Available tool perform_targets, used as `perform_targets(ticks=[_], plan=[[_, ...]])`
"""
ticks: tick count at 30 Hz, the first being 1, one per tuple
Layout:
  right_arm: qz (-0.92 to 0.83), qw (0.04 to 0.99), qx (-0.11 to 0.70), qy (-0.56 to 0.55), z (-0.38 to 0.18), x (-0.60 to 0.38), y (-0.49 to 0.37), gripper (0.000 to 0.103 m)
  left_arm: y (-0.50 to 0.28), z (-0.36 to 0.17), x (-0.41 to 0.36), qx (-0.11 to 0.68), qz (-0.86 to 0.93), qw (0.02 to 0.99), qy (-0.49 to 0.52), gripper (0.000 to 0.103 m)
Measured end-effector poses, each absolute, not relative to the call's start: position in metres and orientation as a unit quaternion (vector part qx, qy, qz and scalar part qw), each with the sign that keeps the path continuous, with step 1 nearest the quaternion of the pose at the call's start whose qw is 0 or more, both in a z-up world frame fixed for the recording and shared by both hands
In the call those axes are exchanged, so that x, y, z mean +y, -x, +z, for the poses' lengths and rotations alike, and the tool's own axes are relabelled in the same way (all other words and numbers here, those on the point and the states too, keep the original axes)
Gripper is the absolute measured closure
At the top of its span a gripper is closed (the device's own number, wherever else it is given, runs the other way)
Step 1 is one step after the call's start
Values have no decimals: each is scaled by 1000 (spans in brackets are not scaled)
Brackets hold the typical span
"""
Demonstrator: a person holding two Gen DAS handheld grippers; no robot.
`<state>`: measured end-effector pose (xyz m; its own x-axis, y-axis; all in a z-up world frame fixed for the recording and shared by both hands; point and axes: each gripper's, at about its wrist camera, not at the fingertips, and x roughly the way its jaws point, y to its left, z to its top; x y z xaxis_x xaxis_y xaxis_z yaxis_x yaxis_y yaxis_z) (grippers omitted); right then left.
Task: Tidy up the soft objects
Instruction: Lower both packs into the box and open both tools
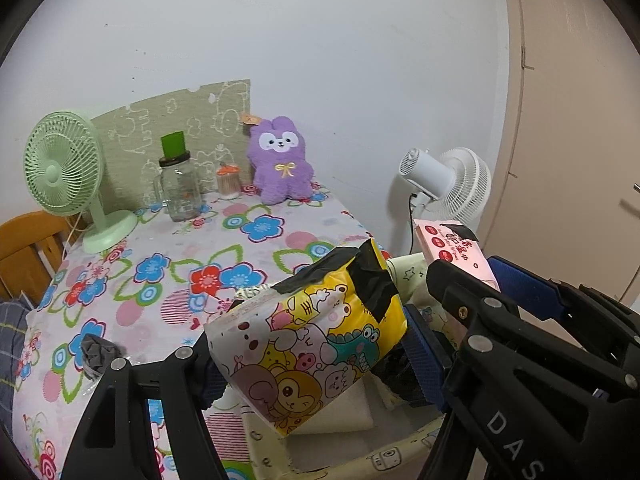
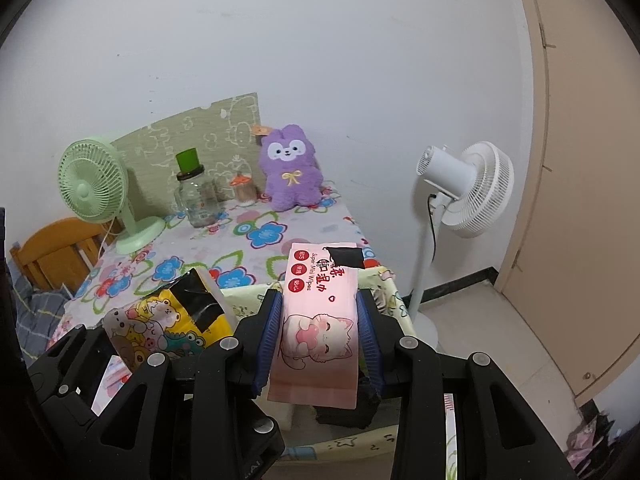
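Left hand-held gripper [image 1: 308,356] clamps tissue pack [image 1: 308,336]; right hand-held gripper [image 2: 318,336] clamps wipes pack [image 2: 316,320], long axis toward 12 o'clock; bin [image 2: 384,280] directly below both.

- Both views: even, diffuse indoor light of moderate brightness; the white wall [image 1: 320,40] is evenly lit, fading slightly grey toward 9 o'clock.
- Shadows soft and faint, the clearest beneath the packs over the fabric bin [image 2: 384,288].
- Pink wipes pack [image 2: 316,320]: mild overexposure washes out its upper face.
- Fisheye distortion bends the door frame [image 2: 540,120] at 3 o'clock; black vignette fills the corners.
- Focus sharp throughout; no motion blur.
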<state>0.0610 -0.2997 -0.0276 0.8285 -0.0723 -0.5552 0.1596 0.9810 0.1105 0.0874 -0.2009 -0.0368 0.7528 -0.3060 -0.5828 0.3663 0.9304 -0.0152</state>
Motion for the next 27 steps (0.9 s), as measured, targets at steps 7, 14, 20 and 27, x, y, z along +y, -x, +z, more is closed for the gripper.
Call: perform_targets(ticks=[7,14,20,27], plan=[[-66,949,297,-80,-37,-309,-65,62,-92,-45,-211,315,-187,928,-63,25],[-71,944,309,-91,-48,-318,-69,62,-95,-54,-220,325,-187,924,-76,8],[-69,942,315,-97,-53,-322,-73,62,-96,-57,-223,329,-183,922,-87,2],[-49,938,323,-115,-62,-323,-80,61,-96,-57,-222,332,-168,922,-105,0]])
